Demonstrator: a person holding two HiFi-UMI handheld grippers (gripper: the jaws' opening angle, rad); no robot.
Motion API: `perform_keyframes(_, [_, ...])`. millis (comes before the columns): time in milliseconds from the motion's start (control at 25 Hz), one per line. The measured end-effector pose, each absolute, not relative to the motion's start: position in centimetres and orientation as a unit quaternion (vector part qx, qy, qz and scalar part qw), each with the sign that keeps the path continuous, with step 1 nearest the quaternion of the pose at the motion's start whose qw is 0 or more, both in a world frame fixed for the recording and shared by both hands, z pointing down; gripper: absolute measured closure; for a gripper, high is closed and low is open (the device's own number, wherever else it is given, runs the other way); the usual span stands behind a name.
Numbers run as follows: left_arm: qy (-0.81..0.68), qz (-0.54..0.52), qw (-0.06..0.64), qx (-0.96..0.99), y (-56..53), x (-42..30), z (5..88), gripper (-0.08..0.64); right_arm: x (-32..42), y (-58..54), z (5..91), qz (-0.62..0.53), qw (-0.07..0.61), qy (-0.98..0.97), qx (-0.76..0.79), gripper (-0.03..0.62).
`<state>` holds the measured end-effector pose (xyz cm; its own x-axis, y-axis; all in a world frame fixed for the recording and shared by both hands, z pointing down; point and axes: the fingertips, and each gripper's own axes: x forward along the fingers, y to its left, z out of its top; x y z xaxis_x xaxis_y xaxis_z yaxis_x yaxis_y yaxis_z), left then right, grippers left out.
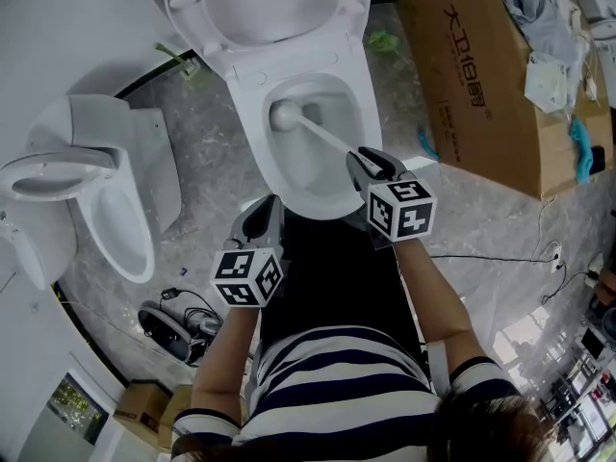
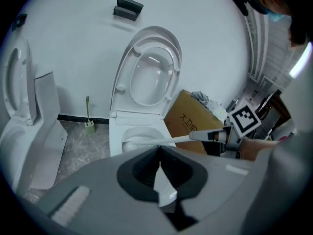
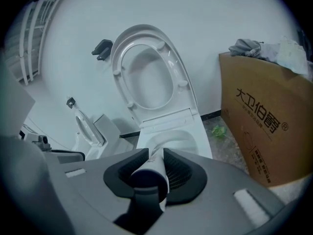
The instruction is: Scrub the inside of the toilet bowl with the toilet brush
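Scrubbing looks under way rather than finished. Nearest the body, the left gripper [image 1: 262, 221] is closed on nothing. The right gripper [image 1: 373, 166] is clamped on the handle of the toilet brush [image 1: 322, 133]. The brush head sits inside the toilet bowl [image 1: 322, 189] at its far end, so the nearer wall probably still needs work.

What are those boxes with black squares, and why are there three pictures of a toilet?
A person holds a pinching tool, called a gripper, in each hand. The cubes with squares are part of those tools. One picture comes from a camera on the person's head, looking down. The other two come from cameras riding on the grippers. The right gripper pinches the handle of a white toilet brush, whose head is down in the toilet bowl. The left gripper is shut, holding nothing. Nearby stand another toilet and a cardboard box.
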<state>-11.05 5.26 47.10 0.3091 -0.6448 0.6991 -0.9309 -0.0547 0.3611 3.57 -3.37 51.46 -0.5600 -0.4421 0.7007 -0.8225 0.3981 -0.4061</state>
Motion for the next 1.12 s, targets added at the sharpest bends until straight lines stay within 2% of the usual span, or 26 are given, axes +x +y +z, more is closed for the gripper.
perform_keyframes(640, [-0.555,0.170,0.393,0.714,4.6,-10.3,46.2,0.560,6.4,-1.1,48.8,0.390,0.234,-0.789,0.413,0.494])
perform_keyframes(1120, [-0.553,0.160,0.383,0.722,4.5,-9.9,44.4,0.560,8.1,1.2,45.1,0.368,0.257,-0.794,0.409,0.494])
